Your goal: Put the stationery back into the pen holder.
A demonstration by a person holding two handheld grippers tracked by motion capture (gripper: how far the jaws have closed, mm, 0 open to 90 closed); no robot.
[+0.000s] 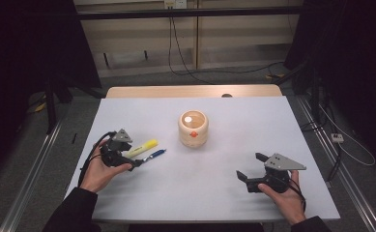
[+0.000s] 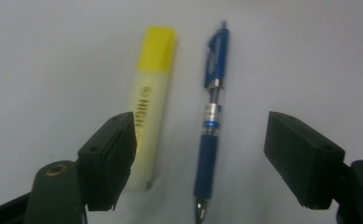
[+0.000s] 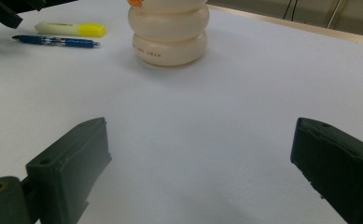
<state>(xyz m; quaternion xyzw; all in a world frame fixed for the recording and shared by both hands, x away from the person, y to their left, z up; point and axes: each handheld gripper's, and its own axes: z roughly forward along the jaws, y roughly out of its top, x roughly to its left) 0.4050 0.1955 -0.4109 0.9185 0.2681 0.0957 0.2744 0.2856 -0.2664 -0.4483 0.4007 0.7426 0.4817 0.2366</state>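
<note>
The yellow highlighter is showing black print along its barrel that reads "HIGH" before the left jaw covers the rest; the blue retractable pen is carrying no lettering I can read. The cream ribbed pot is showing a short line of red print low on its bottom ring, too small to make out, and an orange mark on its side. Everything is sitting on a pale grey-white sheet covering the table, whose light wooden edge is showing along the far side; beyond it, grey floor, pale wall panels, black cables hanging and trailing, and dark drapes at both sides. Count: one highlighter, one pen, one pot, two grippers. Highlighter and pen are lying side by side, nearly parallel and just apart, on the person's left of the pot and well apart from it. The left gripper is hovering over their near ends with its jaws standing fairly wide; the pen is lying between them, clear of both pads, and the highlighter is lying at the left pad, though I cannot tell if it is touching. The right gripper is resting in the person's hand near the front right of the sheet, its jaws standing wide with bare sheet between them.
</note>
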